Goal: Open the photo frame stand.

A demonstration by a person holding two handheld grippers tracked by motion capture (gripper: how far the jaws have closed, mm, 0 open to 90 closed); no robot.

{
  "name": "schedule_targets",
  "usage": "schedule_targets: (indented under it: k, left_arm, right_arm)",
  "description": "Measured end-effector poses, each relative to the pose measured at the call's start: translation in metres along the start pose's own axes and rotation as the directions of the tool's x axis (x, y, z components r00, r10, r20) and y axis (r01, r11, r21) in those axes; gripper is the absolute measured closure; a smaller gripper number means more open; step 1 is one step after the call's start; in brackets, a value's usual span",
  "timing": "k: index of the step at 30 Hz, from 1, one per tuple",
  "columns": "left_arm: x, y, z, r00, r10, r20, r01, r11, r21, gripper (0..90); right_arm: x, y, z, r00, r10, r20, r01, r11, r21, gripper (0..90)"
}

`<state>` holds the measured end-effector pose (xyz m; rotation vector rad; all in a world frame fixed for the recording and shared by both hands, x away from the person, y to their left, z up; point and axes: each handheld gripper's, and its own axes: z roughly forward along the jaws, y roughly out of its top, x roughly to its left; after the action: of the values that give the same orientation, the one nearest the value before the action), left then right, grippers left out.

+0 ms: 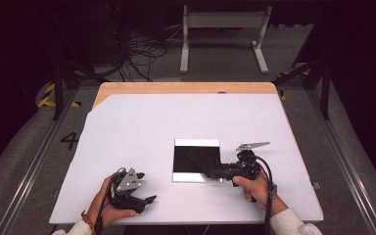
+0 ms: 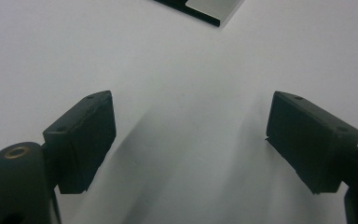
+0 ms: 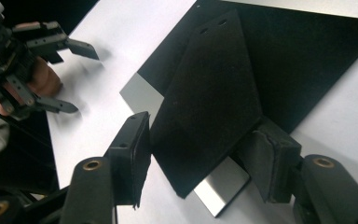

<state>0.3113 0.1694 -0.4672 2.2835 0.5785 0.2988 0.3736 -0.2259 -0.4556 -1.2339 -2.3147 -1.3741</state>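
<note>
On the tabletop (image 1: 127,122), mid-right, black pad (image 3: 205,93) lies atop the mirror tile (image 1: 196,162). Right tongs (image 3: 193,163) straddle its corner, jaws apart w/ a gap, not clamping, so it rests flat. Left tongs (image 2: 191,140) wide open, idle nearby.

We see a white sheet (image 1: 142,127) covering a wooden table (image 1: 186,88). On it lies a black square plate (image 1: 196,155) with shiny edges. Our right gripper (image 1: 214,173) reaches onto its near right corner; our left gripper (image 1: 144,188) rests well apart, jaws spread.
</note>
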Motion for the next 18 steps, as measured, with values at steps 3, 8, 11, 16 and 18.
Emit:
schedule_targets:
  k: [3, 8, 11, 16, 18]
  left_arm:
    - [-0.001, 0.001, 0.001, 1.0000, 0.006, 0.004, -0.006, 1.0000, 0.000, 16.4]
    - [-0.001, 0.006, 0.004, 0.9999, 0.003, 0.010, -0.003, 1.0000, -0.007, 16.5]
    - [0.002, 0.016, 0.010, 0.9996, -0.013, 0.024, 0.013, 0.9993, -0.036, 17.4]
    - [0.011, 0.035, 0.027, 0.9958, -0.045, 0.080, 0.049, 0.9979, -0.044, 18.3]
    - [0.013, 0.037, 0.030, 0.9950, -0.048, 0.087, 0.052, 0.9978, -0.041, 17.9]
  right_arm:
    - [-0.003, 0.001, 0.002, 0.9987, 0.051, -0.001, -0.051, 0.999, -0.018, 49.9]
    - [-0.005, 0.003, 0.005, 0.9963, 0.085, 0.013, -0.085, 0.996, -0.042, 52.9]
    - [-0.007, 0.003, 0.006, 0.9957, 0.091, 0.015, -0.090, 0.994, -0.056, 54.5]
    - [-0.005, 0.003, 0.005, 0.9971, 0.076, 0.009, -0.075, 0.995, -0.068, 56.6]
    - [-0.005, 0.003, 0.004, 0.9979, 0.065, 0.009, -0.064, 0.995, -0.072, 56.9]
